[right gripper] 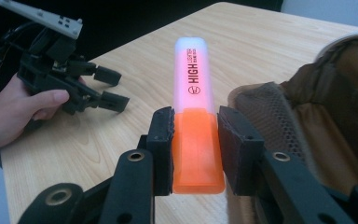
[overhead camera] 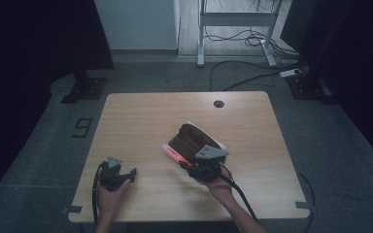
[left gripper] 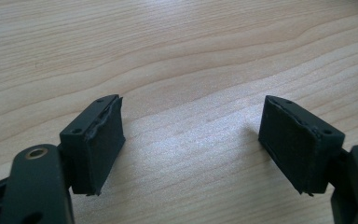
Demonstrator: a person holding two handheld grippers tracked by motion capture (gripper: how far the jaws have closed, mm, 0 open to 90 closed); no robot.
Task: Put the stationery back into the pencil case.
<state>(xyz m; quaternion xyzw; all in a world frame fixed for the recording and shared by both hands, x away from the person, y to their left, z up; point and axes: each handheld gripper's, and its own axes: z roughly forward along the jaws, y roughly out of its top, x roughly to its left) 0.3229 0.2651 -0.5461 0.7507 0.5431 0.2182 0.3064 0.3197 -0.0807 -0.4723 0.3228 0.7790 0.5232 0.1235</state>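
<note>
My right gripper (right gripper: 195, 135) is shut on an orange highlighter (right gripper: 194, 107) by its cap end, its pale body pointing away over the wooden table (right gripper: 135, 70). In the high view the highlighter (overhead camera: 174, 154) hangs beside a brown pouch (overhead camera: 194, 137) lying open at the table's middle right, with the right gripper (overhead camera: 187, 165) just in front of it. The pouch's mesh lining (right gripper: 270, 112) lies right of the highlighter. My left gripper (overhead camera: 132, 174) rests at the front left of the table, open, nothing between its pads (left gripper: 102, 140).
A round cable hole (overhead camera: 218, 104) sits near the table's far edge. Cables (overhead camera: 252, 73) and a desk frame (overhead camera: 235, 19) stand on the floor behind. Bare wood lies between the two grippers.
</note>
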